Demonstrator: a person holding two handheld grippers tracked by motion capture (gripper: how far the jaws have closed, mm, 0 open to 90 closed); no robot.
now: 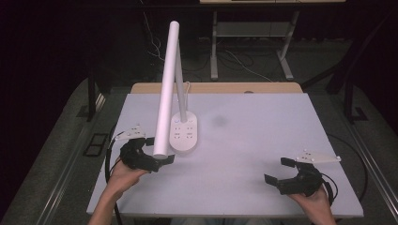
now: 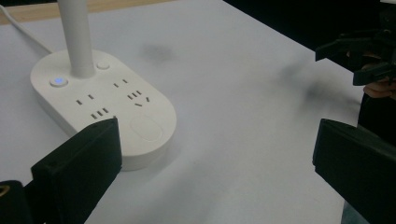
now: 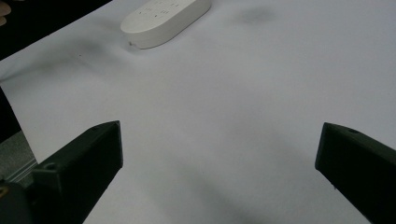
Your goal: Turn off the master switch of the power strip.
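Note:
A white desk lamp stands on the left half of the table, its oval base [image 1: 184, 133] carrying power sockets and buttons. Its long tubular head [image 1: 167, 89] slopes down toward me, its lower end just above my left gripper [image 1: 157, 151]. That gripper is open, with nothing between its jaws, close to the base's near end [image 2: 140, 135]. A small button on the base glows blue [image 2: 58, 81]. My right gripper [image 1: 280, 169] rests at the near right of the table, open and holding nothing. The base [image 3: 161, 16] lies far off in the right gripper view.
The white tabletop [image 1: 253, 140] has a faint dark smudge [image 1: 218, 121] near its middle. A white cable [image 2: 23, 32] runs from the lamp base toward the table's far edge. Beyond the table stand desk legs [image 1: 214, 47] and loose cables on the floor.

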